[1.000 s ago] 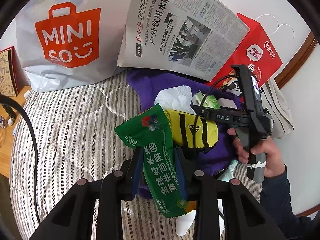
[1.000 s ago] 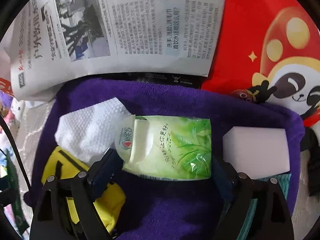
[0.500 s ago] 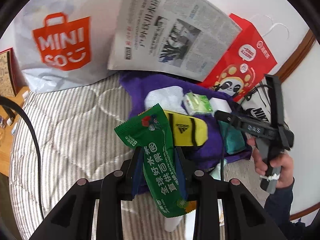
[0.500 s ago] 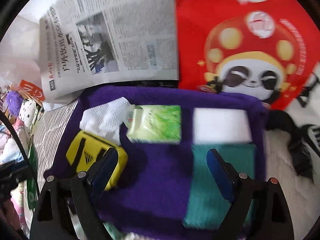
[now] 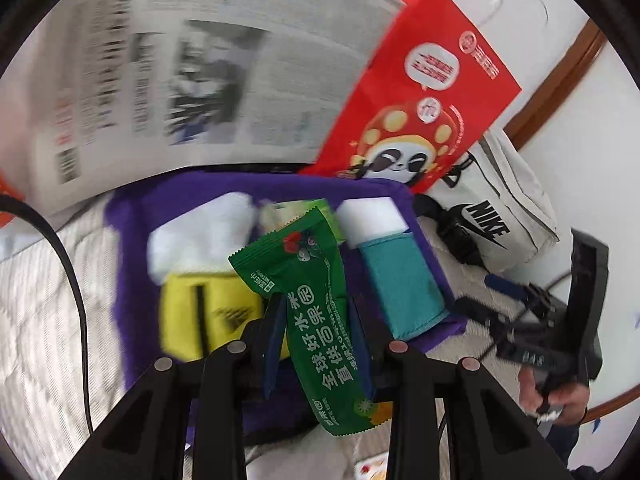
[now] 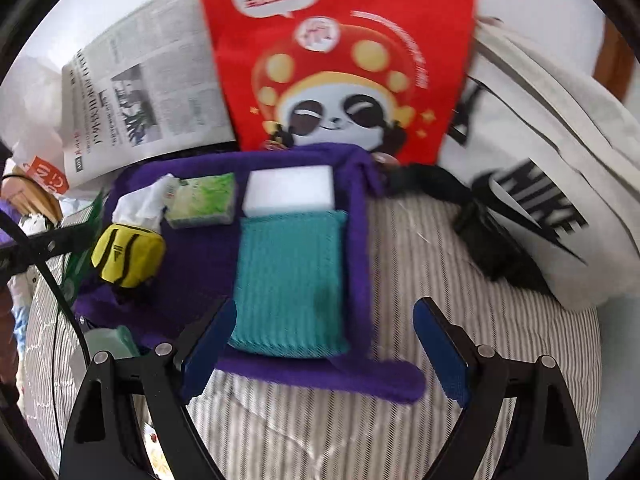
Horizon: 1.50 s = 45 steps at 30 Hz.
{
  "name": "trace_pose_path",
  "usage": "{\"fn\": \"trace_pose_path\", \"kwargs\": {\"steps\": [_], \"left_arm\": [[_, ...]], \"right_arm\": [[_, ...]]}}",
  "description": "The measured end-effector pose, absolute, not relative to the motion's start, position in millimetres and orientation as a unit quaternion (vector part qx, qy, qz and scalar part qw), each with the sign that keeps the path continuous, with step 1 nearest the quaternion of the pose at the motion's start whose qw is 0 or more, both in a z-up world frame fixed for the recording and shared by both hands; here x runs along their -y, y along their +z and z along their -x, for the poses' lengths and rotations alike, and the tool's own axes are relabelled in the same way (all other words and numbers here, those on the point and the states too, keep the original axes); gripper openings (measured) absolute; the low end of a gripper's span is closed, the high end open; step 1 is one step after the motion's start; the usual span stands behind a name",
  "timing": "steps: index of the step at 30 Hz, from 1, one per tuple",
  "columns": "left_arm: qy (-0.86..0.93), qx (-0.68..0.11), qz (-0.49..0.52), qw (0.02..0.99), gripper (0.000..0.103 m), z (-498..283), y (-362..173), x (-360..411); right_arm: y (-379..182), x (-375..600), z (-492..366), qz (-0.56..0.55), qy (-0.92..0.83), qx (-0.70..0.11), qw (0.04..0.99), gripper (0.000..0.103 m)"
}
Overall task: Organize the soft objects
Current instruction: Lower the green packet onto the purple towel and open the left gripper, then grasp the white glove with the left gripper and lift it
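Note:
My left gripper (image 5: pixel 316 320) is shut on a green snack packet (image 5: pixel 304 264), which stands up between the fingers above a purple cloth (image 5: pixel 136 240). On that cloth lie a white tissue (image 6: pixel 140 204), a green tissue pack (image 6: pixel 204 204), a white sponge (image 6: pixel 290 190), a teal cloth (image 6: pixel 288 280) and a yellow pouch (image 6: pixel 128 256). My right gripper (image 6: pixel 326 332) is open over the cloth's near edge and holds nothing. The left wrist view shows the right gripper (image 5: pixel 486 294) off to the right, gripped by a hand (image 5: pixel 560 396).
A red panda bag (image 6: pixel 340 60) and a newspaper (image 6: pixel 152 92) stand behind the cloth. To the right lies a white Nike bag (image 6: pixel 540 184) with a black strap (image 6: pixel 480 232). Striped bedding (image 6: pixel 460 320) lies all around. A cable (image 5: pixel 76 288) crosses the left.
The right gripper drew back and to the right from the tissue pack that lay between its fingers; the pack stays on the cloth. The left gripper moved right over the cloth with the packet.

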State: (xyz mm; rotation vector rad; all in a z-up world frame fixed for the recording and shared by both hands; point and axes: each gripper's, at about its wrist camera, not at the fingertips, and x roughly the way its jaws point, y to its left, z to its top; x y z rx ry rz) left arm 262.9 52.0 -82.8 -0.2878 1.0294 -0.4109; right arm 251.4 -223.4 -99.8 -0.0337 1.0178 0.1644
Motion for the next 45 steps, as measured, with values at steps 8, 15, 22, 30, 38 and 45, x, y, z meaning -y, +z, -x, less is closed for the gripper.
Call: {"fn": "trace_pose_path", "kwargs": {"steps": [8,15,22,30,38,45], "left_arm": [[-0.209,-0.515,0.087,0.827,0.03,-300,-106,7],[-0.187,-0.539,0.037,0.821,0.031,-307,-138,29],[-0.17,-0.549,-0.004,0.818,0.034,-308,-142,42],[-0.188,-0.564,-0.013,0.804,0.056,-299,-143,59],[-0.176,-0.545,0.006,0.819,0.057,-271,-111,38],[-0.141,-0.515,0.025,0.845,0.062,-222,-76,-14]], "right_arm": [[-114,249,-255,-0.022,0.062,-0.497,0.865,0.09],[-116,256,-252,-0.026,0.064,-0.495,0.866,0.09],[-117,255,-242,-0.031,0.076,-0.497,0.864,0.09],[-113,258,-220,-0.04,0.079,-0.499,0.862,0.09],[-99,248,-181,-0.036,0.093,-0.49,0.866,0.09],[-96,233,-148,-0.038,0.109,-0.49,0.864,0.09]]}}
